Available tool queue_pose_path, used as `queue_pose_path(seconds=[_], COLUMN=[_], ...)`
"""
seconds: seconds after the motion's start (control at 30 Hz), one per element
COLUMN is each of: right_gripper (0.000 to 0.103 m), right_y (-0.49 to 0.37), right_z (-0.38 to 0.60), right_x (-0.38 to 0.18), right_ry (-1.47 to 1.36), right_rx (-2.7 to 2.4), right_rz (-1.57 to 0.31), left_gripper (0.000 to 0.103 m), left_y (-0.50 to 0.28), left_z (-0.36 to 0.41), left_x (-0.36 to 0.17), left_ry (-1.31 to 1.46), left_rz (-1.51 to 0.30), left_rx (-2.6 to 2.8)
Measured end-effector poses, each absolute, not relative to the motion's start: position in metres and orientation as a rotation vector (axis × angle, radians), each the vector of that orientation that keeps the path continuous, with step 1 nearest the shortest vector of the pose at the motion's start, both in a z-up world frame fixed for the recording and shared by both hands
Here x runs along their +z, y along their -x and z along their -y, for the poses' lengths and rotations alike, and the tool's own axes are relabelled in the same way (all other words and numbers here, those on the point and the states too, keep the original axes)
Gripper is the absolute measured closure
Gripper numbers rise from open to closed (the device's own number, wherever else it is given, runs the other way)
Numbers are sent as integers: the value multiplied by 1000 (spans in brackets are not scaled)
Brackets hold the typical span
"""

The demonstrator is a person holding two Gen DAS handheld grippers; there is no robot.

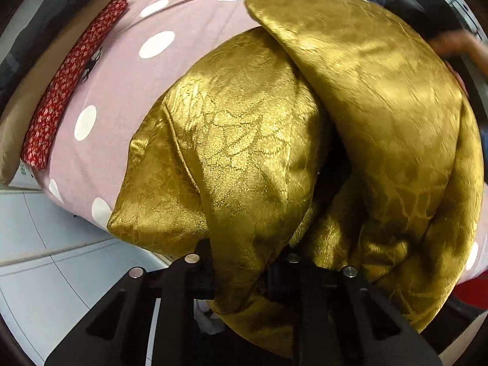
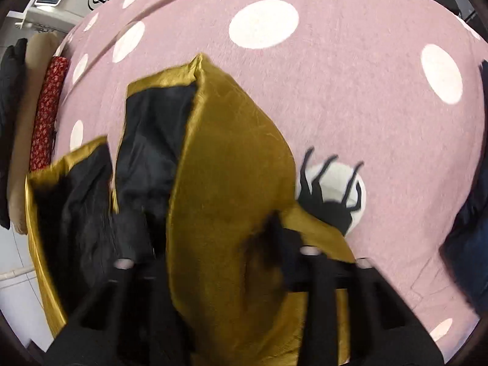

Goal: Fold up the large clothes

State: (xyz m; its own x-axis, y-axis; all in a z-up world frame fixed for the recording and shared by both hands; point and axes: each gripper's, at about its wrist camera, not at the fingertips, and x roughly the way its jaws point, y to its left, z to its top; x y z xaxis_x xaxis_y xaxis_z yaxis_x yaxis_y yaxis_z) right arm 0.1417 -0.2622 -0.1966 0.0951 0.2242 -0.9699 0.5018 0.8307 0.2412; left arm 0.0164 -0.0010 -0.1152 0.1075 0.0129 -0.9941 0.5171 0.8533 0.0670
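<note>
A shiny gold brocade garment (image 1: 244, 140) with a black lining (image 2: 152, 140) lies bunched on a pink sheet with white dots (image 1: 122, 79). My left gripper (image 1: 241, 274) is shut on a fold of the gold garment near the sheet's front edge. My right gripper (image 2: 225, 262) is shut on another part of the same garment (image 2: 228, 183) and holds it lifted, with the lining showing to the left. The fingertips of both grippers are hidden by the cloth.
A folded red patterned cloth (image 1: 70, 82), a beige cloth (image 1: 30, 97) and a dark cloth (image 1: 45, 9) lie along the sheet's left edge. White floor tiles (image 1: 45, 244) lie below left. A black deer print (image 2: 326, 195) marks the sheet (image 2: 350, 91). A person's hand (image 1: 457, 45) is at the right.
</note>
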Motion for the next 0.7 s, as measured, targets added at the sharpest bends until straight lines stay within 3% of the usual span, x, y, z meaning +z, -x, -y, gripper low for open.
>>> queue_pose_path(seconds=[0.03,0.07,0.27,0.43,0.7], right_gripper=[96,98,100,101,101], right_y=[-138,-134,-120,-99,-12], right_z=[263,267,310,325,304], right_x=[-189,-177,-60,85,258], right_ry=[-589,-586,-671,-561,-351], right_rx=[-224,-213,-214,-212,-211], right_rz=[-1464,-1424,-1082,-749,-332], left_gripper=[87,88,90,90,90], left_y=[-23,-27,-92,-144,-161], left_z=[1,1,17,48,76], left_x=[-114,-112,-66,12,148], left_ry=[-432,-416,-359,-303,-163], left_rz=[-1432,-1435,-1298,-1103,-780], left_rx=[-389,-390,-402,-430,-516])
